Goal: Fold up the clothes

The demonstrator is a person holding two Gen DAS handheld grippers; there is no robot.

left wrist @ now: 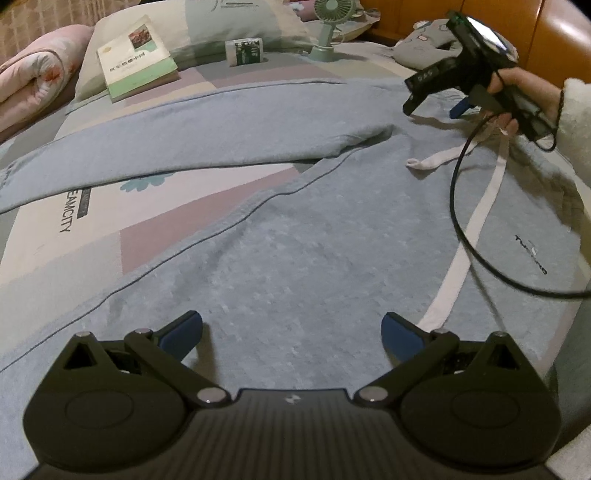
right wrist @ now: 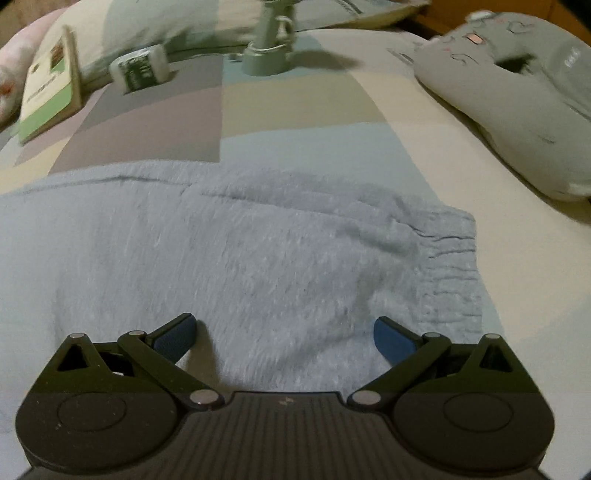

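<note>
Light blue sweatpants (left wrist: pixel 303 229) lie spread flat on the bed, one leg (left wrist: pixel 166 140) angled away to the left, a white drawstring (left wrist: pixel 476 221) trailing across the waist area. My left gripper (left wrist: pixel 291 326) hovers open just above the near leg, nothing between its blue pads. In the left wrist view a hand holds the right gripper (left wrist: pixel 436 105) over the far right part of the pants. In the right wrist view the right gripper (right wrist: pixel 284 330) is open above the blue fabric (right wrist: pixel 240 251), close to the ribbed elastic band (right wrist: pixel 448 266).
On the patterned bedsheet (right wrist: pixel 288 103) beyond the pants lie a green book (left wrist: pixel 138 55), a small white box (left wrist: pixel 245 51) and a mint desk fan (left wrist: pixel 328 26). A grey plush pillow (right wrist: pixel 517 96) sits at the far right, a pink rolled quilt (left wrist: pixel 33 70) at the far left. A black cable (left wrist: pixel 458 206) droops over the pants.
</note>
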